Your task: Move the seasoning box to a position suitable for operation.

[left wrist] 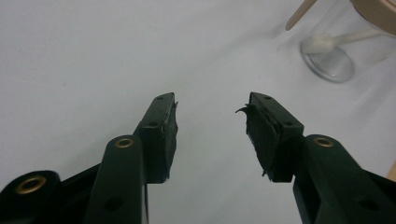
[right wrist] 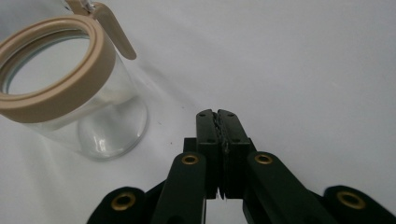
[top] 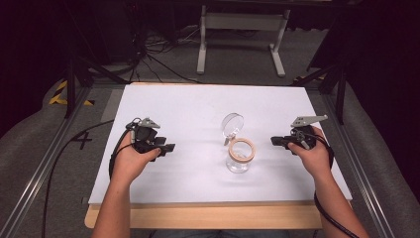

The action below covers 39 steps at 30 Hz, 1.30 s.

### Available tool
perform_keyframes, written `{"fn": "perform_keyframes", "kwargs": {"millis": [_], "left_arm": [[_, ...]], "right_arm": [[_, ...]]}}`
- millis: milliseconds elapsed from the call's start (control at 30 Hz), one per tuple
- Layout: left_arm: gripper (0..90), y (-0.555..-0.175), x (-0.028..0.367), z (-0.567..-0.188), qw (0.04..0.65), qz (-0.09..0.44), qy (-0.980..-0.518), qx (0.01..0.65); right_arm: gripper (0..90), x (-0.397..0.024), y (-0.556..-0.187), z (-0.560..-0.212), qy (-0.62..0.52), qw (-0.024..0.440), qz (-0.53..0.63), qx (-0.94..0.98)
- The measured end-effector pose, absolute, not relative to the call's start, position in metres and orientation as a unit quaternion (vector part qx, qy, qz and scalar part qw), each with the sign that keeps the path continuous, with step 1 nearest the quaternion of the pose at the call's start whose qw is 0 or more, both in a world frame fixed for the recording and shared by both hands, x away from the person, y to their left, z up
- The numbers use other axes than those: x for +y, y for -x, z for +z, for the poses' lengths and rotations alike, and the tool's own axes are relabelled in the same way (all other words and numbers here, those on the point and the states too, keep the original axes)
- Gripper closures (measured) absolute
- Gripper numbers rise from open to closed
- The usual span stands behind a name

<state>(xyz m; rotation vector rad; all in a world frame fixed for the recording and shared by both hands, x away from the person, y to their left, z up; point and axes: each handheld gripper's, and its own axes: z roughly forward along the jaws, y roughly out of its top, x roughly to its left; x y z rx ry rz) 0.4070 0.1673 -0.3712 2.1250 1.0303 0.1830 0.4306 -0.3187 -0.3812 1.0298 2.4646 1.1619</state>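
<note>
Glass jar (top: pixel 238 157) with a tan rim sat roughly mid-bench on the white bench (top: pixel 188 109) — its clear hinged lid (top: pixel 232 124) was flipped open and standing up behind the mouth. Left gripper (top: pixel 168 147) was resting on the bench well off to the jar's left, jaws spread wide with nothing between them; its own view caught the jar (left wrist: pixel 341 46) up in the corner. Right gripper (top: pixel 275 141) sat on the other side, near the jar but not touching — jaws pressed together on nothing, with the jar (right wrist: pixel 70 88) just ahead and to the side in its view.
</note>
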Motion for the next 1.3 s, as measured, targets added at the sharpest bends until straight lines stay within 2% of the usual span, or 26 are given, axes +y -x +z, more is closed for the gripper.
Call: {"fn": "perform_keyframes", "kwargs": {"millis": [133, 267, 467, 667, 1100, 1300], "left_arm": [[51.8, -0.404, 0.166, -0.368, 0.377, 0.073, -0.833, 0.398], [46.5, -0.399, 0.160, -0.365, 0.391, 0.067, -0.829, 0.394], [45.1, -0.393, 0.155, -0.360, 0.396, 0.066, -0.833, 0.381], [40.8, -0.387, 0.153, -0.358, 0.388, 0.084, -0.836, 0.379], [39.0, -0.386, 0.150, -0.360, 0.389, 0.081, -0.837, 0.376], [37.8, -0.386, 0.152, -0.359, 0.379, 0.096, -0.840, 0.377]], "right_arm": [[88.9, -0.314, -0.430, -0.380, -0.343, 0.110, 0.404, 0.841], [88.7, -0.305, -0.428, -0.380, -0.331, 0.099, 0.407, 0.845], [88.9, -0.291, -0.428, -0.380, -0.311, 0.085, 0.420, 0.848], [89.1, -0.280, -0.436, -0.390, -0.299, 0.075, 0.416, 0.856], [89.4, -0.258, -0.441, -0.410, -0.281, 0.059, 0.388, 0.876], [89.7, -0.257, -0.441, -0.411, -0.281, 0.061, 0.384, 0.877]]}}
